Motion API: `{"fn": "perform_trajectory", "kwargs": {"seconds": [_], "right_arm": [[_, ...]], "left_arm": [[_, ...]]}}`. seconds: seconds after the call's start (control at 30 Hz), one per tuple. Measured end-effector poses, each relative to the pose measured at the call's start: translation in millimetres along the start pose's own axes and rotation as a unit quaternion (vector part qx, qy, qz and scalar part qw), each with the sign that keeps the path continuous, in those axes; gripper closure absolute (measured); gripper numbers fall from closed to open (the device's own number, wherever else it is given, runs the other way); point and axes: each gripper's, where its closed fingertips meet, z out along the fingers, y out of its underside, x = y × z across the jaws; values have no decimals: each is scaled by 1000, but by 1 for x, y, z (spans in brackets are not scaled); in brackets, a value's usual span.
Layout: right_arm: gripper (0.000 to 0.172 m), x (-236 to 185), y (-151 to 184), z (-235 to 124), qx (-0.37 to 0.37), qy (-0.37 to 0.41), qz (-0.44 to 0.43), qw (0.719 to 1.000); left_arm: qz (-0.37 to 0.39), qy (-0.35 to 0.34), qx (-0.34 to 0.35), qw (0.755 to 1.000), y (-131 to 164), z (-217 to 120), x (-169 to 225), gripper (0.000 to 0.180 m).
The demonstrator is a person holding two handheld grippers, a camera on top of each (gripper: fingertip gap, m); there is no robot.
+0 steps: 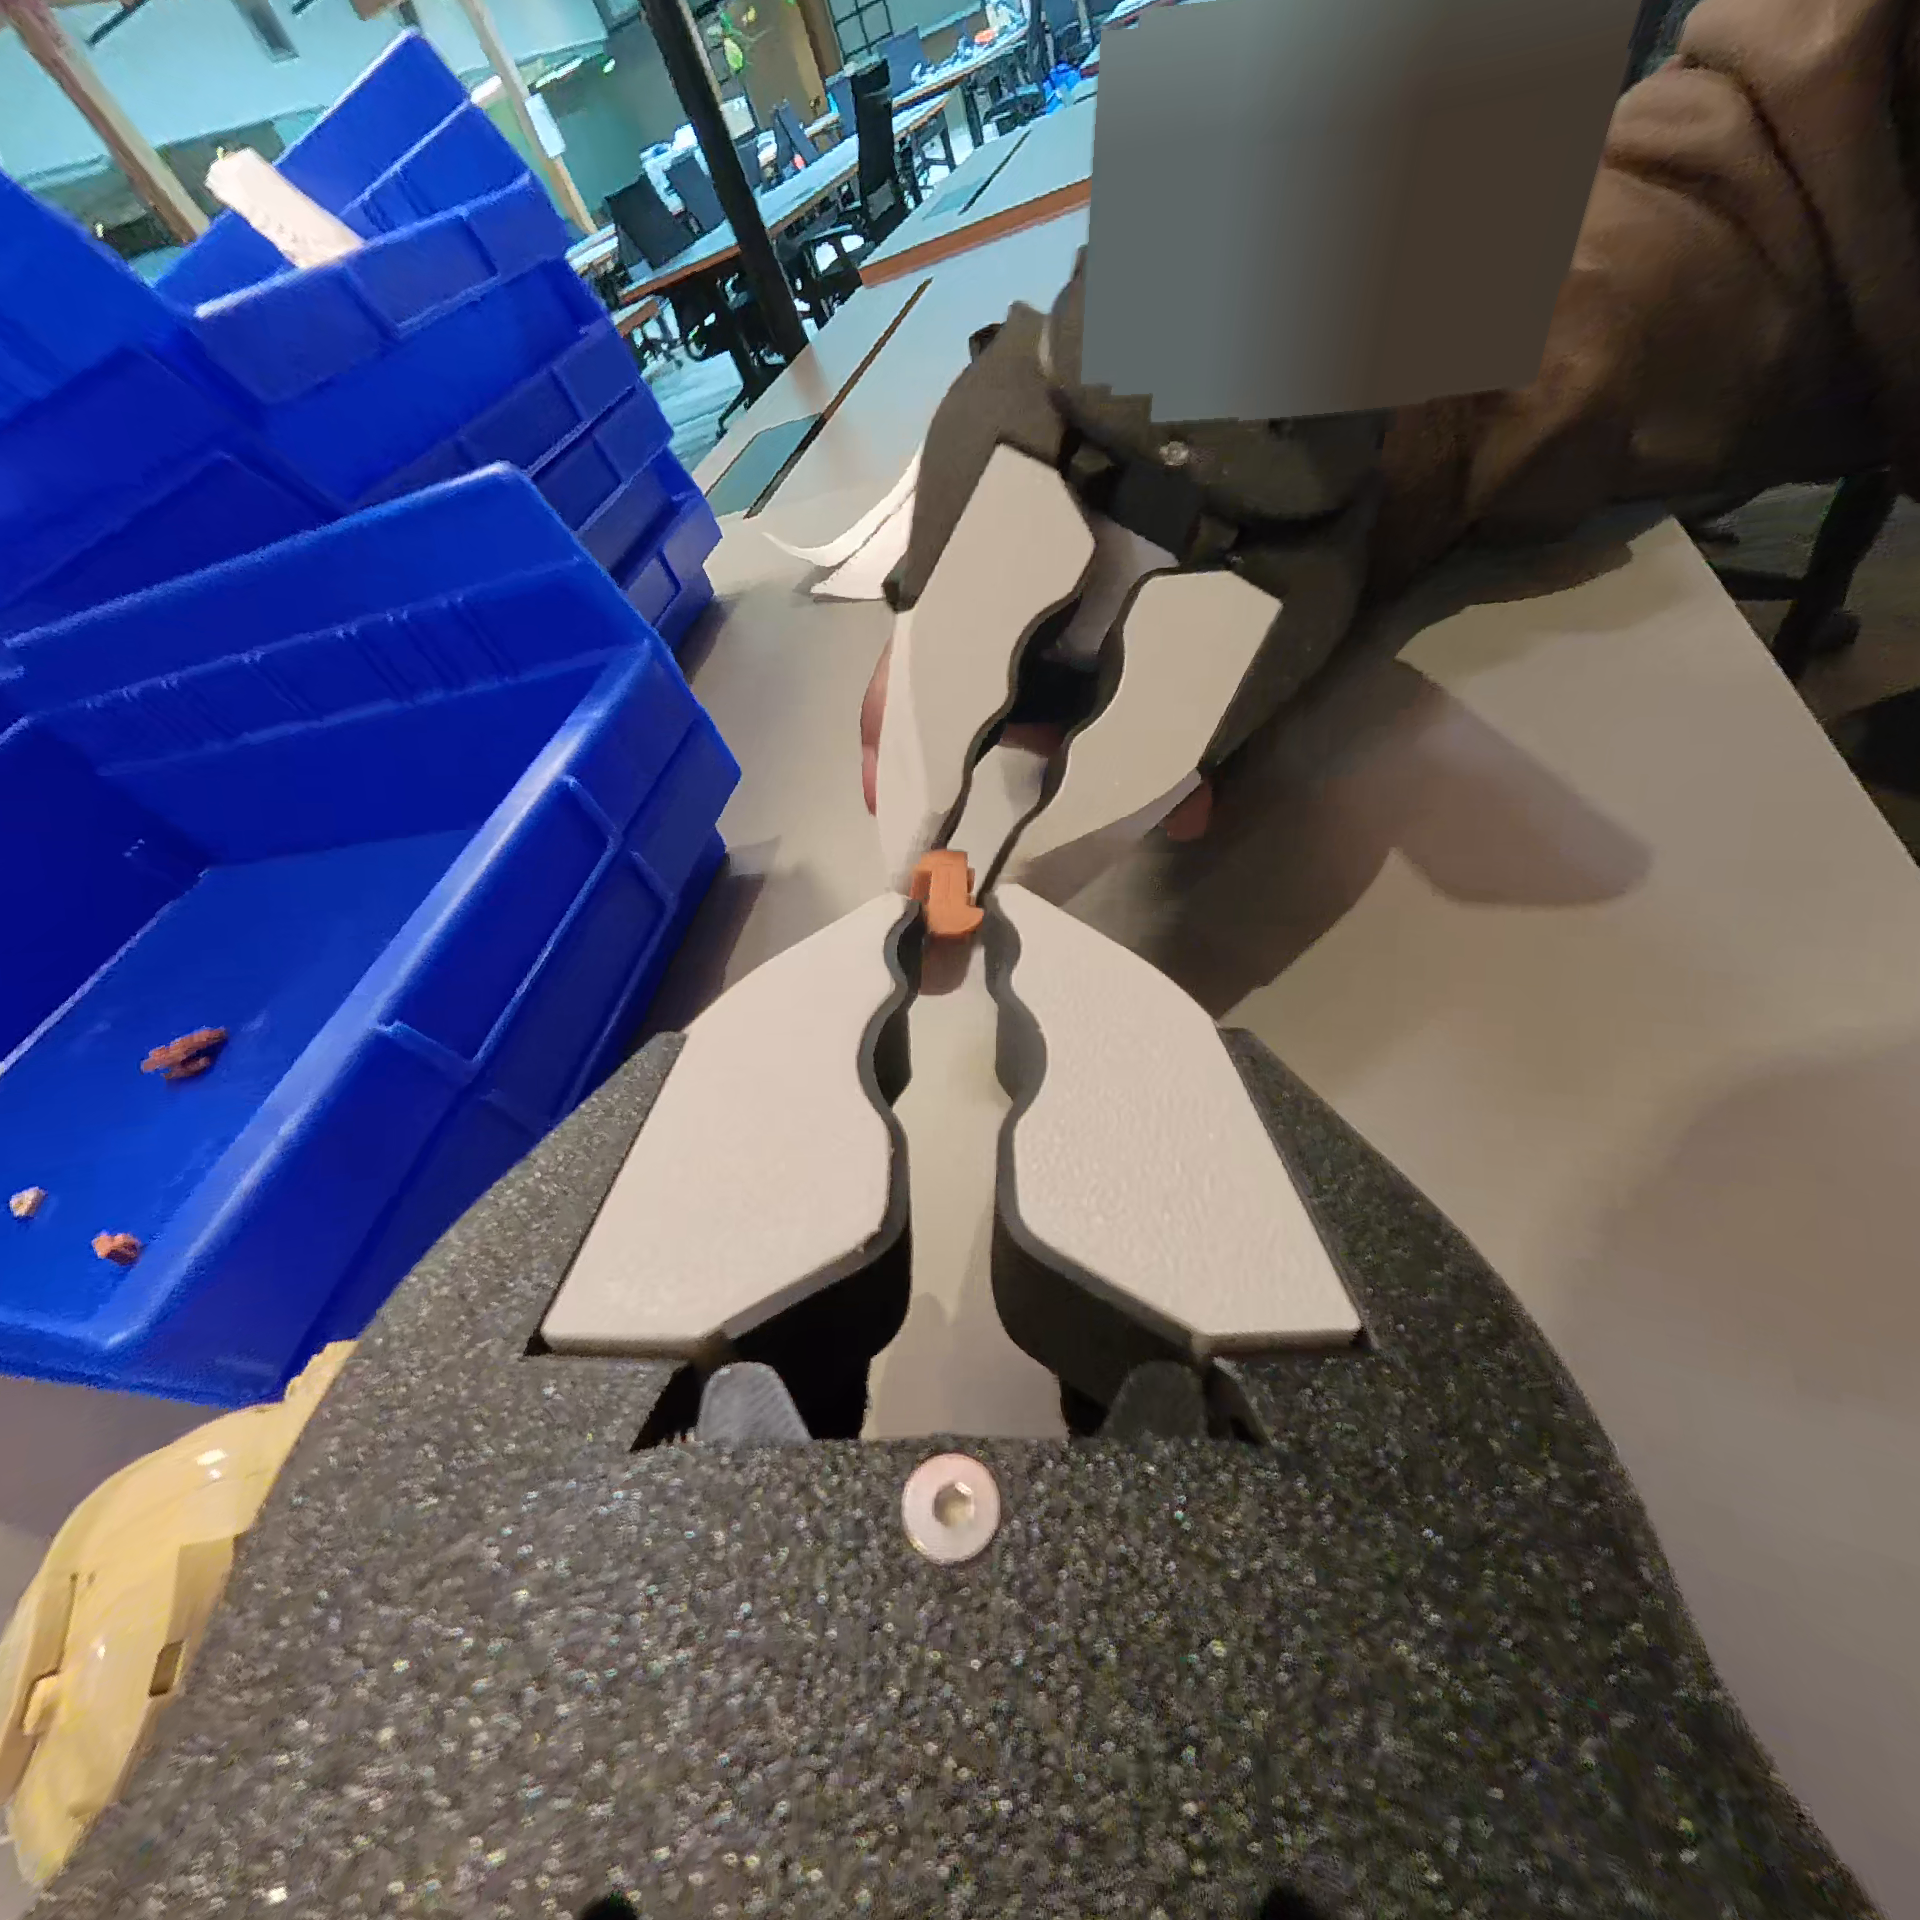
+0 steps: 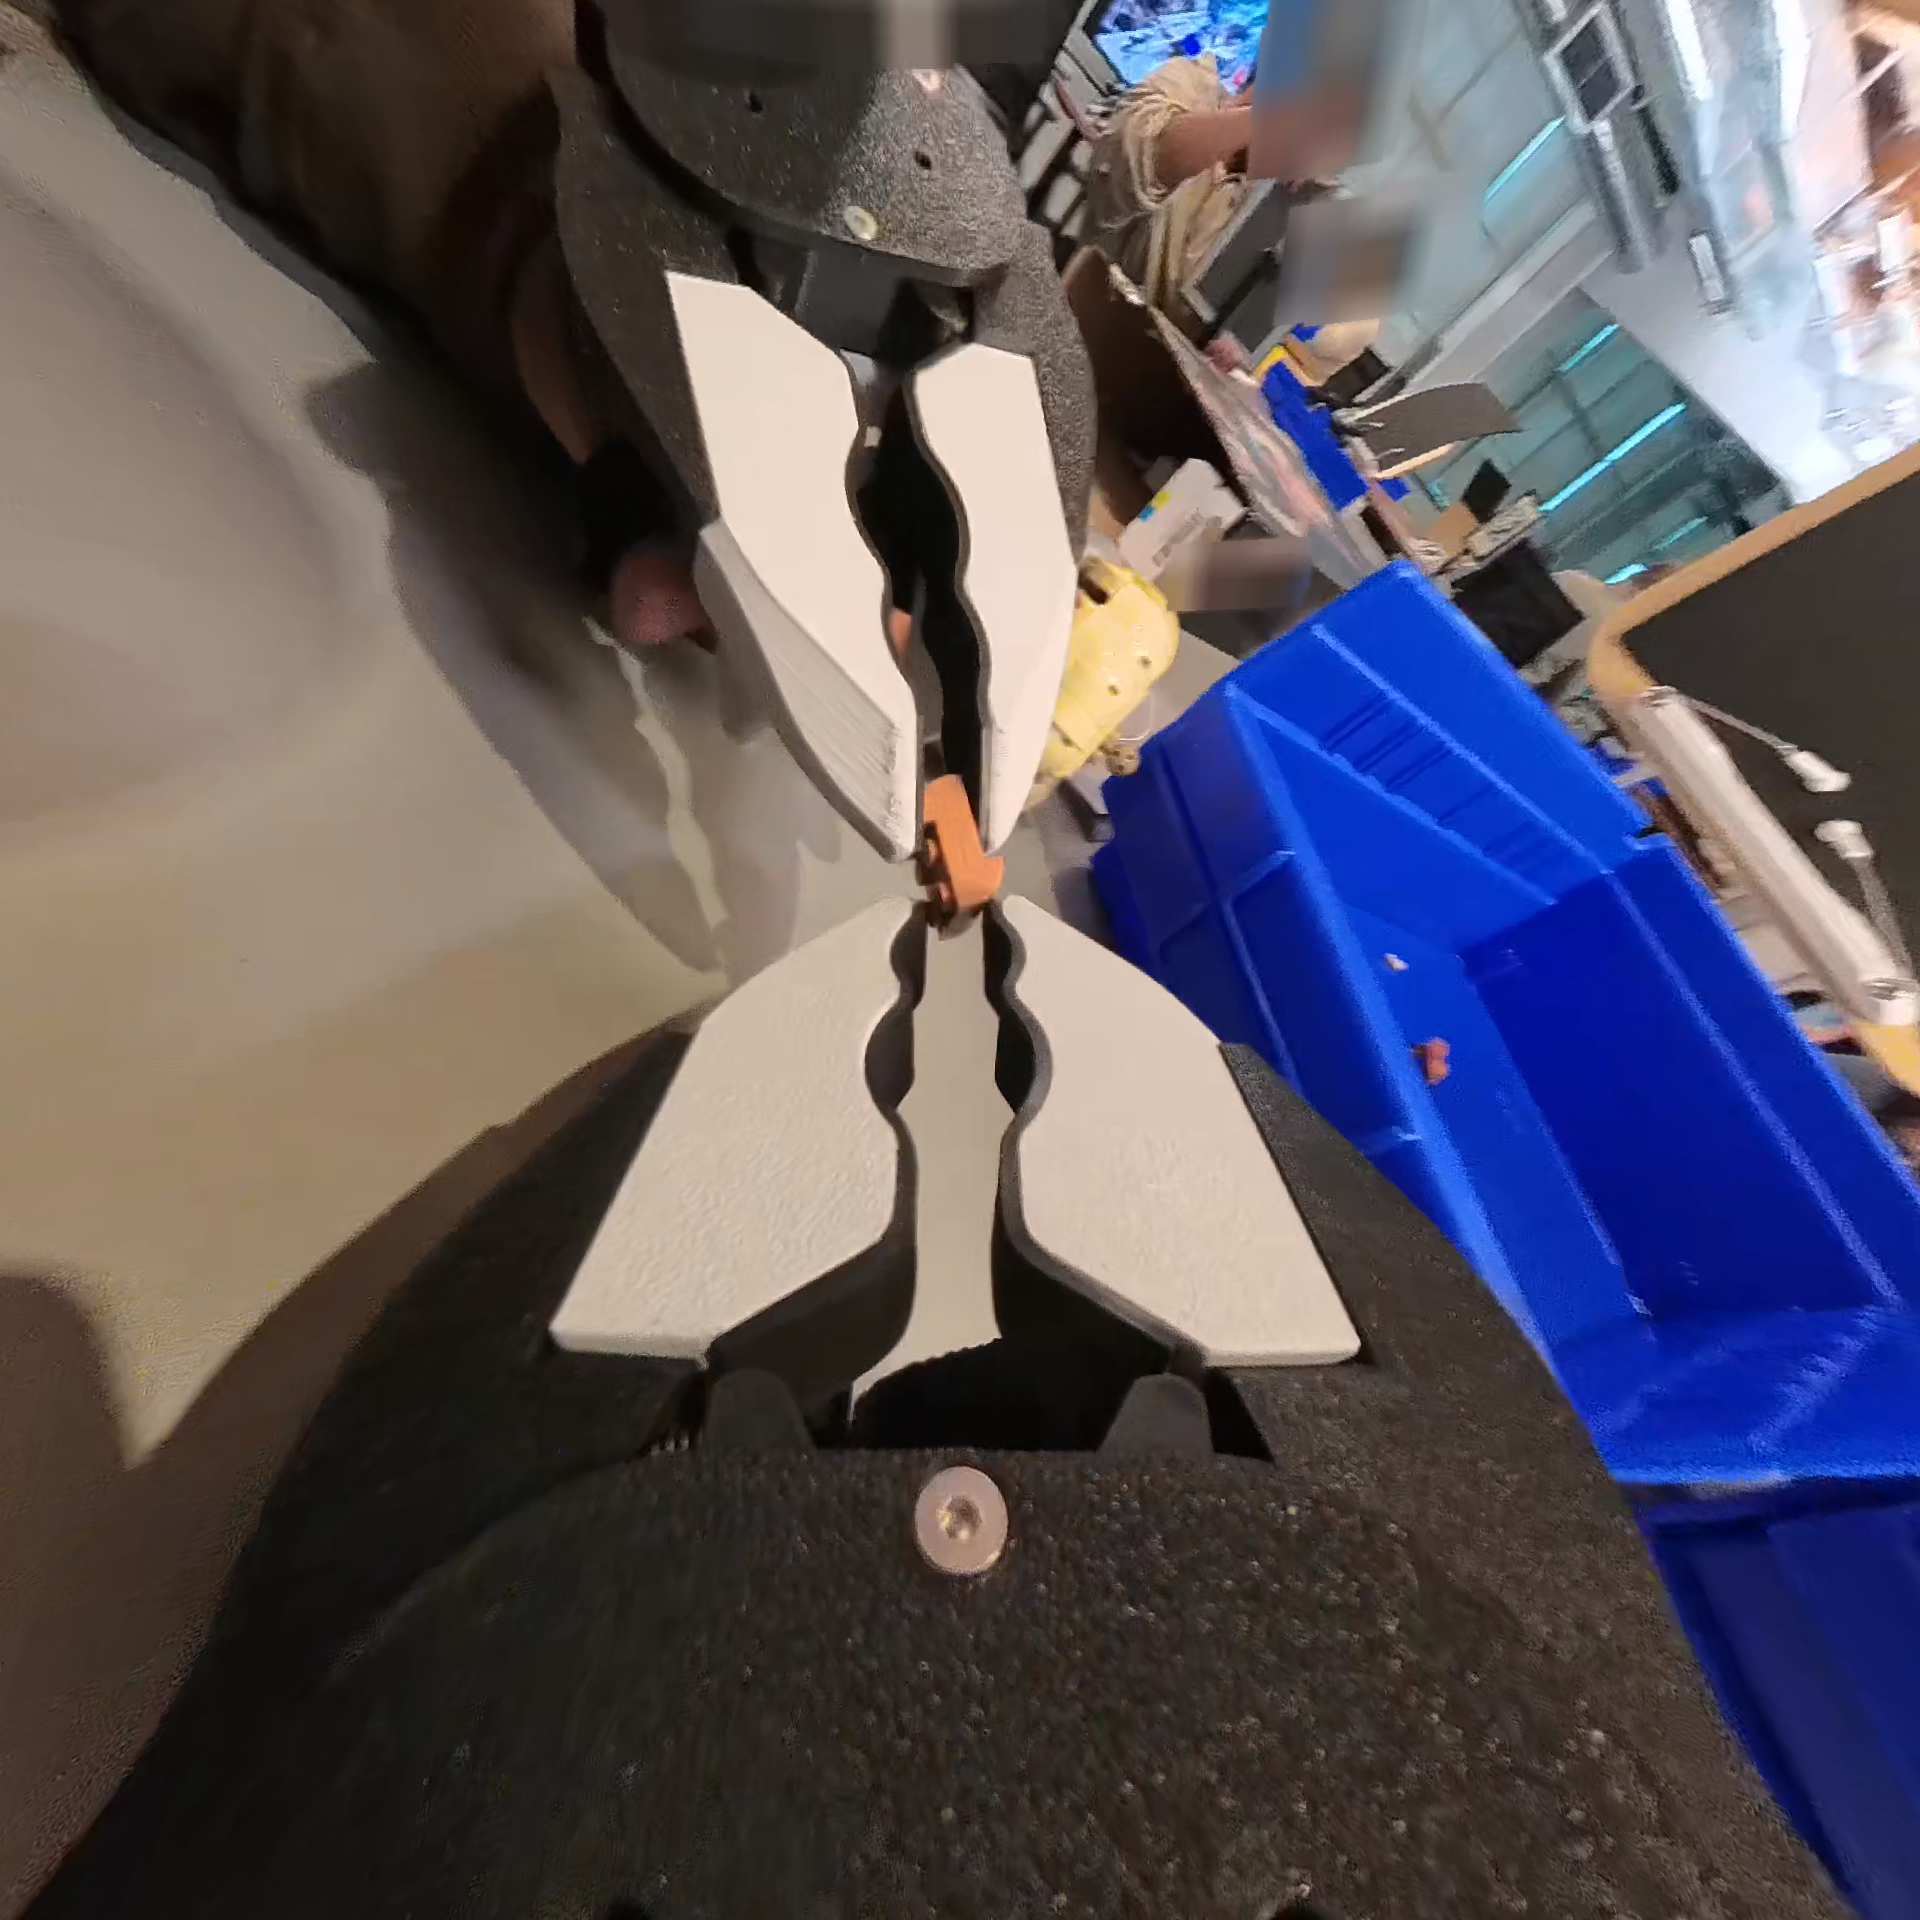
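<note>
A stack of blue plastic bins (image 1: pixel 343 727) with ribbed walls stands on the grey surface (image 1: pixel 1507 1091). The front bin holds a few small brown bits (image 1: pixel 185 1051) on its floor; a white piece (image 1: pixel 275 208) sticks out of a bin higher in the stack. Right of the bins, the two grippers meet tip to tip above the surface. Their fingers are flat, pale grey and wavy-edged, set in rough black bodies. A small orange clip (image 1: pixel 945 896) sits between them: the left gripper (image 1: pixel 951 930) pinches its near end, the right gripper (image 2: pixel 956 920) pinches its far end.
</note>
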Motion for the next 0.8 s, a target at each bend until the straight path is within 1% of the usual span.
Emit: {"fn": "perform_trajectory", "kwargs": {"seconds": [0.13, 0.23, 0.33, 0.4, 0.47, 0.53, 0.6, 0.7, 0.8], "right_arm": [[163, 13, 1, -4, -8, 58, -50, 997], [163, 19, 1, -6, -12, 89, -85, 992], [163, 20, 0, -7, -17, 110, -126, 986], [163, 18, -1, -6, -20, 112, -141, 983], [163, 17, 2, -4, -31, 112, -147, 982], [163, 17, 3, -3, -37, 113, -146, 982], [164, 18, 5, -2, -48, 115, -139, 982], [164, 18, 9, 2, -68, 117, -136, 981], [164, 17, 9, 5, -77, 120, -138, 980]], "left_arm": [[-78, -15, -8, 997, 1, 1, -11, 163], [-137, 4, -4, 991, -1, 2, -12, 159], [-211, 29, 8, 977, -4, 2, -12, 157], [-228, 31, -2, 973, -1, 3, -13, 156], [-200, 18, -20, 979, 4, 4, -13, 155], [-131, -11, -50, 990, 9, 5, -13, 155], [-54, -48, -82, 994, 15, 6, -15, 156], [35, -96, -119, 988, 22, 6, -21, 157], [79, -121, -143, 979, 25, 6, -24, 163]]}}
